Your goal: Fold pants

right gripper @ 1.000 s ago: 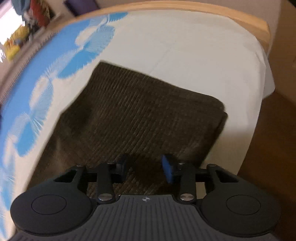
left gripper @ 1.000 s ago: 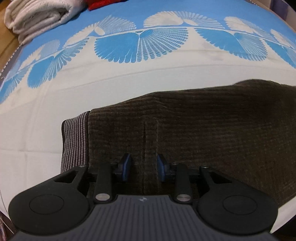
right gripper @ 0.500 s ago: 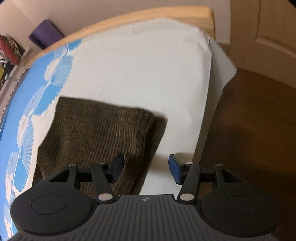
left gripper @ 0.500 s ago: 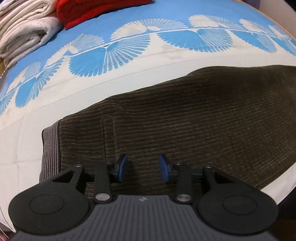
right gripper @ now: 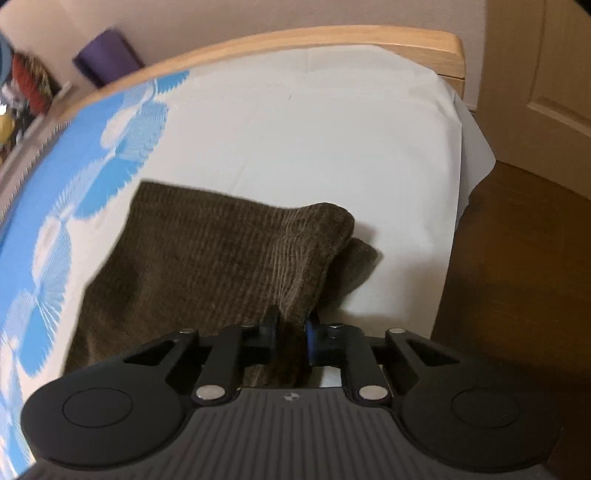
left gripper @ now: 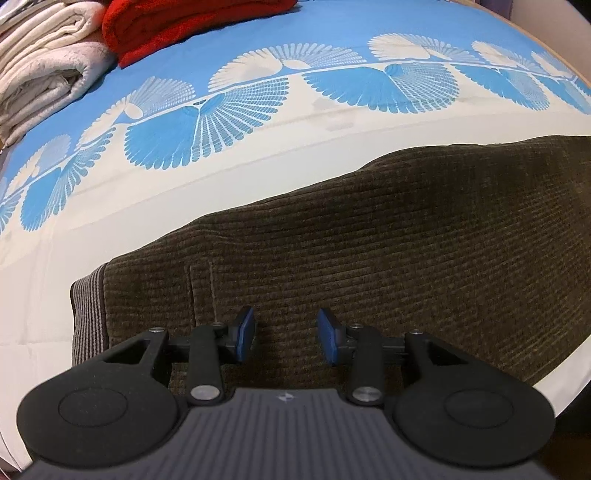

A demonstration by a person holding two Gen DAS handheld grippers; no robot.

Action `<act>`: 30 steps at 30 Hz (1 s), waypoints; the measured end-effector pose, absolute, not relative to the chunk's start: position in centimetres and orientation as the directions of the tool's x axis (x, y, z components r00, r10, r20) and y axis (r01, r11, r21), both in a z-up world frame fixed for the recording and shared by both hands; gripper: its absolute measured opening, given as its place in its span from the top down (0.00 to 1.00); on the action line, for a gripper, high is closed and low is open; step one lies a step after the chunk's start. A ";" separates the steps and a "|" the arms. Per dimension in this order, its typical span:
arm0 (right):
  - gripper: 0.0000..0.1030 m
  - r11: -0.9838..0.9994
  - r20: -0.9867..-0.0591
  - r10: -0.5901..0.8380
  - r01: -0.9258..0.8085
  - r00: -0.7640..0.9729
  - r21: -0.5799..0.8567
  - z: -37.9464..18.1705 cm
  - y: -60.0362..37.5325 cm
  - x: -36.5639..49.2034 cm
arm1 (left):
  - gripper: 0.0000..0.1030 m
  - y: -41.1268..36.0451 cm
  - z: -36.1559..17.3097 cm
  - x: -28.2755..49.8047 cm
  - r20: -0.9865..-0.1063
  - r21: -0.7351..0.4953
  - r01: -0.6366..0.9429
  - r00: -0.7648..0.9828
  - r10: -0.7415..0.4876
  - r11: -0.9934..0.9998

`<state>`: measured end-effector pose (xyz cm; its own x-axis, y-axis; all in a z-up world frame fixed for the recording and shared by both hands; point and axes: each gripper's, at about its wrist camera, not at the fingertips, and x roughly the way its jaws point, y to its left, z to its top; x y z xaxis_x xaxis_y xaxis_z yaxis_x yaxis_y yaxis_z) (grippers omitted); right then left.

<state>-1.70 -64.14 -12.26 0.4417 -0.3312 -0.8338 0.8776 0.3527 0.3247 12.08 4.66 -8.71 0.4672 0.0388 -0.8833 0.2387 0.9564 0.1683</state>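
Dark brown corduroy pants (left gripper: 369, 236) lie folded on a bed, with a striped waistband (left gripper: 86, 317) at the left end. My left gripper (left gripper: 286, 334) is open and hovers over the pants near the waistband, with nothing between its blue pads. In the right wrist view the pants (right gripper: 221, 258) end in leg hems near the bed's right side. My right gripper (right gripper: 291, 330) is shut on the near corner of the top leg's hem, and the cloth rises in a fold there. The lower hem (right gripper: 360, 254) lies flat beneath it.
The bed sheet (left gripper: 258, 155) is white with a blue fan pattern. Folded white towels (left gripper: 40, 77) and a red cloth (left gripper: 177, 22) lie at the far left. A wooden bed frame (right gripper: 332, 37), a brown floor (right gripper: 517, 277) and a door (right gripper: 546, 74) show on the right.
My right gripper swung to the hem end and closed on the pants' corner, lifting it. My left gripper drifted slightly over the waistband end and stays open.
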 end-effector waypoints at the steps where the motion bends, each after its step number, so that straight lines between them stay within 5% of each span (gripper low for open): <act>1: 0.88 0.343 -0.826 -0.337 0.876 0.453 0.340 -11.9 -64.1 -1.8 | 0.59 4.7 -8.7 12.1 -0.883 0.167 0.240 0.468 0.037 0.956; 8: 0.89 0.537 -0.656 -0.442 0.766 0.612 0.353 -5.0 -58.7 -0.5 | 0.59 4.9 -8.2 11.8 -0.878 0.156 0.235 0.477 0.025 0.959; 11: 0.89 0.778 -0.490 -0.456 0.600 0.743 0.187 -0.6 -50.4 0.6 | 0.59 5.1 -8.0 11.5 -0.876 0.155 0.233 0.482 0.024 0.960; 15: 0.89 0.964 -0.288 -0.265 0.251 0.920 -0.084 1.0 -35.6 -0.5 | 0.59 5.8 -7.8 11.3 -0.875 0.153 0.219 0.483 0.030 0.964; 18: 0.89 0.976 -0.338 -0.042 -0.034 0.940 -0.216 -1.7 -25.5 -1.8 | 0.59 6.5 -7.7 11.2 -0.877 0.144 0.204 0.480 0.029 0.968; 21: 0.88 0.894 -0.502 0.129 -0.319 0.855 -0.314 -6.5 -18.1 -2.9 | 0.59 6.9 -7.5 11.2 -0.877 0.136 0.194 0.480 0.027 0.972; 25: 0.82 0.699 -0.725 0.180 -0.605 0.665 -0.382 -13.6 -12.7 -4.6 | 0.59 7.0 -7.3 11.0 -0.877 0.118 0.190 0.480 0.013 0.975; 28: 0.72 0.646 -0.707 0.166 -0.618 0.687 -0.449 -14.3 -11.9 -5.7 | 0.59 6.9 -7.2 11.1 -0.875 0.111 0.197 0.484 0.002 0.974; 30: 0.51 0.677 -0.690 0.206 -0.610 0.694 -0.412 -12.8 -11.9 -5.7 | 0.57 6.8 -7.1 11.2 -0.874 0.108 0.200 0.486 -0.003 0.974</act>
<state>-5.66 -11.85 -12.78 0.6942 0.2064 -0.6895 -0.6103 0.6766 -0.4119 11.16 6.80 -7.08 0.4865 -0.0032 -0.8737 0.2004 0.9737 0.1080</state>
